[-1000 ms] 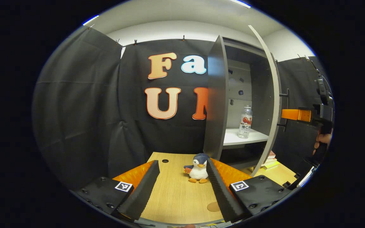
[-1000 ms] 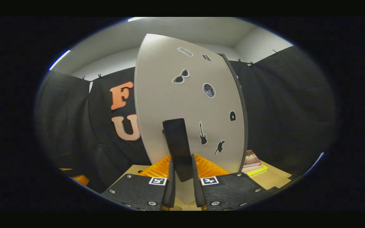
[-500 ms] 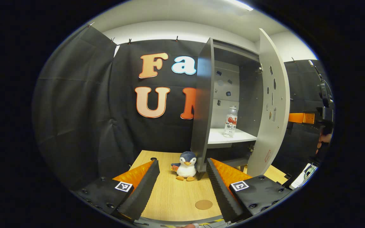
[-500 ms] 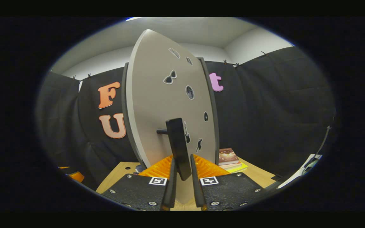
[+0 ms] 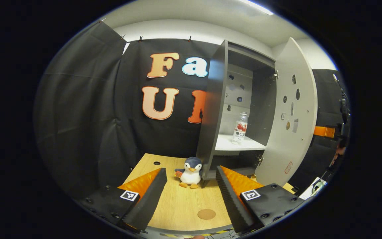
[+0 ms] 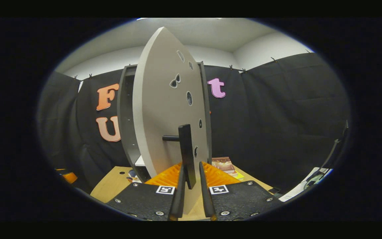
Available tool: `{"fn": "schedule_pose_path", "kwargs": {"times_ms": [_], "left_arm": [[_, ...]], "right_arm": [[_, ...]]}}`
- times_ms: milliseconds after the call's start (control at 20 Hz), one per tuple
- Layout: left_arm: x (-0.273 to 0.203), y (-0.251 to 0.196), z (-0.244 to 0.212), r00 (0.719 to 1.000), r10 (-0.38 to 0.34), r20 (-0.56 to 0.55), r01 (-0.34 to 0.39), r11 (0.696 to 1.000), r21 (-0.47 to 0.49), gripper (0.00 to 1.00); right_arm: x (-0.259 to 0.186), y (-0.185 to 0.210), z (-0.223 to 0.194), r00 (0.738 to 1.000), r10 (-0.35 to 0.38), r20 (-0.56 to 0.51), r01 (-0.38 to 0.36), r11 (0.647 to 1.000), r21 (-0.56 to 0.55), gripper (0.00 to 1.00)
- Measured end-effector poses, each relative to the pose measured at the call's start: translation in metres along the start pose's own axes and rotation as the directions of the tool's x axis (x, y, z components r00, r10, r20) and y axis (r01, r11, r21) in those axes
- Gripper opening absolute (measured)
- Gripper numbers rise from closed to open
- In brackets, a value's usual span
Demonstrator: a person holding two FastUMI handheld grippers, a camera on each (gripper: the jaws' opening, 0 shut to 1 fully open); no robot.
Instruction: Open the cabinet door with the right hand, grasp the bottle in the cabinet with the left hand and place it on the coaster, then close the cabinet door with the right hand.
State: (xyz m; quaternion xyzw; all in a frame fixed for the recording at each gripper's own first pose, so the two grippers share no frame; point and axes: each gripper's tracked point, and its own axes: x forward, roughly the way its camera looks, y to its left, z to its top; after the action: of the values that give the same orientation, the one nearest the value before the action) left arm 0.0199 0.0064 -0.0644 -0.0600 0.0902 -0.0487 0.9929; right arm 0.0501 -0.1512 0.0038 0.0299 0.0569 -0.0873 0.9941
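The grey cabinet (image 5: 212,109) stands open on the wooden table (image 5: 177,202). A clear bottle (image 5: 239,132) with a red-and-white label stands upright on its white shelf (image 5: 225,144). The door (image 5: 293,116) is swung wide to the right. A round brown coaster (image 5: 206,214) lies on the table near my left gripper (image 5: 189,196), which is open, empty and well short of the cabinet. In the right gripper view, my right gripper (image 6: 191,167) is shut on the black handle (image 6: 186,146) of the door (image 6: 164,113). That gripper's orange body (image 5: 323,131) shows past the door's edge.
A plush penguin (image 5: 190,168) sits on the table just left of the cabinet's base. A stack of books (image 6: 222,162) lies on the table behind the door. Black cloth walls close the booth on all sides.
The door has swung further open to the right with my right gripper on its handle. The cabinet's inside and the bottle now show more fully in the left gripper view.
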Motion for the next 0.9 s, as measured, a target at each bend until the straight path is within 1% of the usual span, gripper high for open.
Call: {"fn": "schedule_pose_path", "kwargs": {"times_ms": [100,150,200,250,300,350,400,450,500,550,650,700,800,850,900], "left_arm": [[0.006,-0.006,-0.001,1.0,0.003,-0.006,-0.003,1.0,0.001,0.99],[0.008,-0.014,-0.002,1.0,-0.006,-0.007,0.006,1.0,-0.002,0.99],[0.011,-0.021,0.0,1.0,-0.016,-0.003,0.016,1.0,-0.004,0.99],[0.014,-0.029,0.001,1.0,-0.027,-0.001,0.027,1.0,-0.003,0.99],[0.018,-0.038,0.002,0.999,-0.037,0.0,0.037,0.999,0.0,0.99],[0.022,-0.046,0.003,0.999,-0.05,0.001,0.05,0.999,0.003,0.99],[0.027,-0.054,0.003,0.998,-0.06,-0.003,0.06,0.998,0.006,0.99],[0.03,-0.061,0.0,0.998,-0.07,-0.008,0.07,0.998,0.009,0.99],[0.032,-0.069,-0.001,0.997,-0.08,-0.011,0.08,0.997,0.01,0.96],[0.035,-0.076,-0.002,0.996,-0.087,-0.012,0.087,0.996,0.011,0.99],[0.04,-0.09,-0.005,0.994,-0.104,-0.018,0.104,0.994,0.011,0.99],[0.043,-0.096,-0.007,0.993,-0.114,-0.026,0.115,0.993,0.013,0.96],[0.048,-0.106,-0.008,0.992,-0.125,-0.031,0.125,0.992,0.02,0.97],[0.049,-0.111,-0.009,0.991,-0.132,-0.033,0.132,0.991,0.019,0.99],[0.051,-0.115,-0.01,0.99,-0.139,-0.036,0.14,0.99,0.017,0.99]], "right_arm": [[0.0,-0.017,0.002,1.0,-0.028,0.002,0.028,0.999,-0.02,0.23],[0.0,-0.024,0.003,0.999,-0.037,0.002,0.037,0.999,-0.024,0.21],[0.002,-0.029,0.006,0.999,-0.042,0.001,0.042,0.999,-0.019,0.21],[0.002,-0.035,0.006,0.999,-0.041,-0.002,0.041,0.999,-0.014,0.24],[0.002,-0.043,0.007,0.999,-0.042,-0.002,0.042,0.999,-0.017,0.23],[0.003,-0.051,0.008,0.999,-0.048,0.004,0.048,0.998,-0.033,0.24],[0.003,-0.059,0.008,0.998,-0.058,0.006,0.059,0.997,-0.052,0.21],[0.004,-0.067,0.008,0.998,-0.067,0.006,0.067,0.995,-0.067,0.24],[0.004,-0.075,0.01,0.997,-0.072,0.005,0.072,0.995,-0.072,0.21],[0.003,-0.08,0.012,0.998,-0.064,0.004,0.064,0.996,-0.06,0.23],[0.005,-0.089,0.013,0.999,-0.048,0.006,0.048,0.998,-0.033,0.21],[0.006,-0.094,0.014,0.999,-0.044,0.007,0.045,0.999,-0.024,0.17],[0.005,-0.099,0.013,1.0,-0.014,0.004,0.015,0.999,-0.03,0.27],[0.007,-0.102,0.012,1.0,0.004,0.002,-0.004,0.999,-0.032,0.18],[0.008,-0.106,0.014,1.0,0.015,0.003,-0.015,1.0,-0.026,0.26]]}}
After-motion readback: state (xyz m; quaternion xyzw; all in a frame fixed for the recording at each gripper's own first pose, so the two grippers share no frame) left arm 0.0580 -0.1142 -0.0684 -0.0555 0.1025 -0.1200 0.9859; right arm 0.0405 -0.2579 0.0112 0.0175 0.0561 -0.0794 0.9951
